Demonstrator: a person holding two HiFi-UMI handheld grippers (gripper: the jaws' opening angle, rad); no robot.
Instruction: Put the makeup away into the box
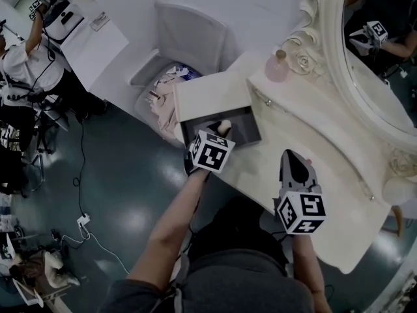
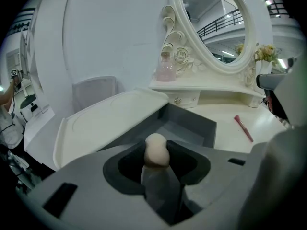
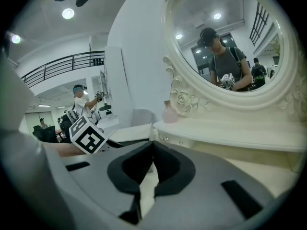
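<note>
Head view, steeply down on an ivory dressing surface (image 1: 313, 122): left tool (image 1: 220, 130) poised over an open dark-grey box (image 1: 251, 132), jaws narrowed on a beige, egg-shaped makeup sponge (image 1: 225, 123). Sponge above the box's interior, close to the near wall; impossible to tell whether touching the bottom. Cream lid (image 1: 212, 93) opened out flat beside the box, on its far left side. Right tool (image 1: 293, 165) to the right of the box and apart from it, above the surface's near edge.

Left gripper view: left tool (image 2: 155, 145) clamped on the lower part of the makeup sponge (image 2: 156, 152), rounded top standing clear of the pads. Just beyond, the box (image 2: 192, 128), with the lid (image 2: 100, 123) sloping away at left. Lying on the surface (image 2: 225, 116) to the right, well apart from the box, a slim pink makeup brush (image 2: 243, 128).

Right gripper view: right tool (image 3: 152, 143) with jaw tips together and nothing between them, held over the surface (image 3: 254, 166).

At the back, on a raised shelf, a pink glass bottle (image 1: 277, 67) (image 2: 165, 70) (image 3: 170, 113) upright just beside the carved frame of an oval mirror (image 1: 378, 64) (image 2: 216, 28) (image 3: 225, 37). Reflected in the glass, a person with a marker cube in hand.
</note>
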